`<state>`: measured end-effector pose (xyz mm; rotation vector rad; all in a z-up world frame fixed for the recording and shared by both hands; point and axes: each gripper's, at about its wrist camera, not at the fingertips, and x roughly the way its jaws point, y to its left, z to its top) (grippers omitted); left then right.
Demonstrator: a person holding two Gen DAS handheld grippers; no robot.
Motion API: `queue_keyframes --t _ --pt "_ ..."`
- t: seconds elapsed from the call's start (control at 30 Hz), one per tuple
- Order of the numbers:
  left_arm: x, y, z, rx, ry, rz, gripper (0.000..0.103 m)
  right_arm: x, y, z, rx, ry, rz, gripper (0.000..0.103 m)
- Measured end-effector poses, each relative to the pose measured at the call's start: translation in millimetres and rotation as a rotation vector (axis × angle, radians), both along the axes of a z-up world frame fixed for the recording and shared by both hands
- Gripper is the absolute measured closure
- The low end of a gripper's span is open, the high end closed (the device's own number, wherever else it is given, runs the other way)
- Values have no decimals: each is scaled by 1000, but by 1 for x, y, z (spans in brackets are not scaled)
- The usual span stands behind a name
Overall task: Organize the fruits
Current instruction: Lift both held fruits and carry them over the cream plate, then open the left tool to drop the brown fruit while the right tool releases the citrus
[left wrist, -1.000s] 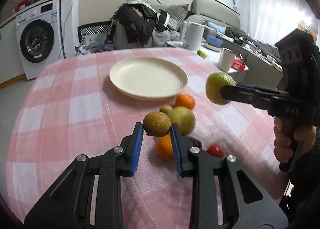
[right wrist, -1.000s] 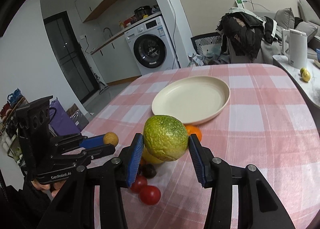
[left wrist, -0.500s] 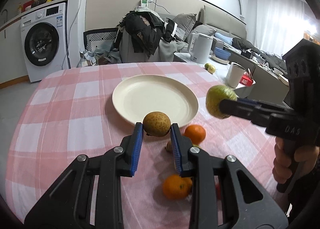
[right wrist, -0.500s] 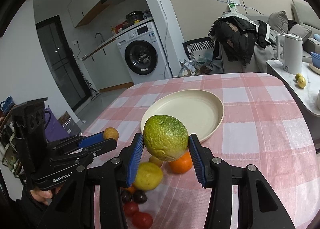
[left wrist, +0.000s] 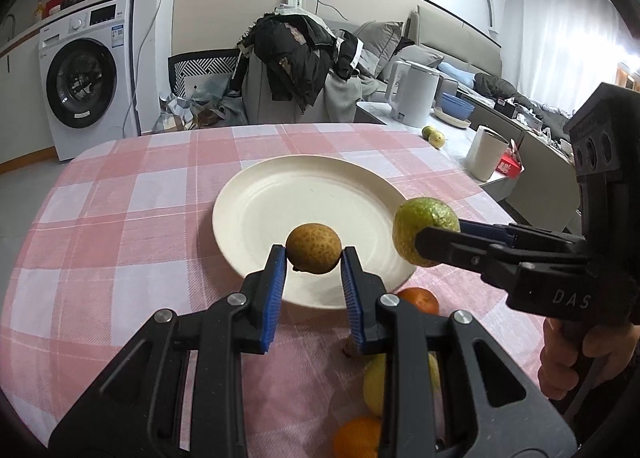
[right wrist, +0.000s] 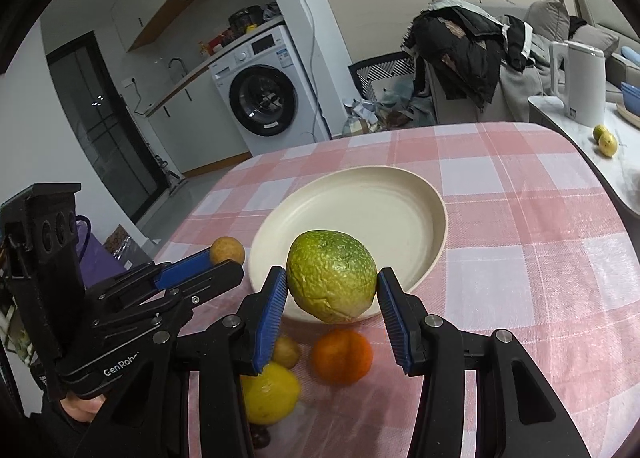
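Note:
My left gripper [left wrist: 313, 254] is shut on a small brown speckled fruit [left wrist: 313, 247] and holds it above the near rim of the cream plate [left wrist: 280, 194]. My right gripper [right wrist: 332, 284] is shut on a large green citrus [right wrist: 332, 280], held above the plate's [right wrist: 384, 210] near edge. The green citrus [left wrist: 424, 228] also shows in the left wrist view, at the plate's right rim. The brown fruit [right wrist: 227, 251] shows in the right wrist view, left of the plate. On the cloth below lie an orange [right wrist: 342, 356], a yellow lemon [right wrist: 270, 392] and a small brown fruit [right wrist: 286, 350].
The table has a pink and white checked cloth [left wrist: 120, 210]. A second orange [left wrist: 358, 438] lies near my left gripper's base. A side counter at the right holds a white kettle [left wrist: 412, 98], a cup [left wrist: 486, 152] and two small fruits [left wrist: 434, 135]. A washing machine [left wrist: 84, 74] stands beyond.
Both grippers have moved forward toward the plate with their fruits held. The loose fruits on the cloth now lie under and behind the fingers.

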<state>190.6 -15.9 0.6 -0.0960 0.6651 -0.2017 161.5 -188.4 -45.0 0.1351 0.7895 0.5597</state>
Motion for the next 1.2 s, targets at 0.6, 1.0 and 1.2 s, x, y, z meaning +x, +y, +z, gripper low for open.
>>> queue_keyframes --t 0.6,1.0,1.2 --pt "51 -2 -36 30 62 -13 78 30 14 -20 -48 53 -10 56" --pt "54 -3 -41 33 64 8 78 34 14 -25 -57 71 -21 55" --pt "43 3 -37 33 50 32 77 28 4 -17 -46 51 -54 55"
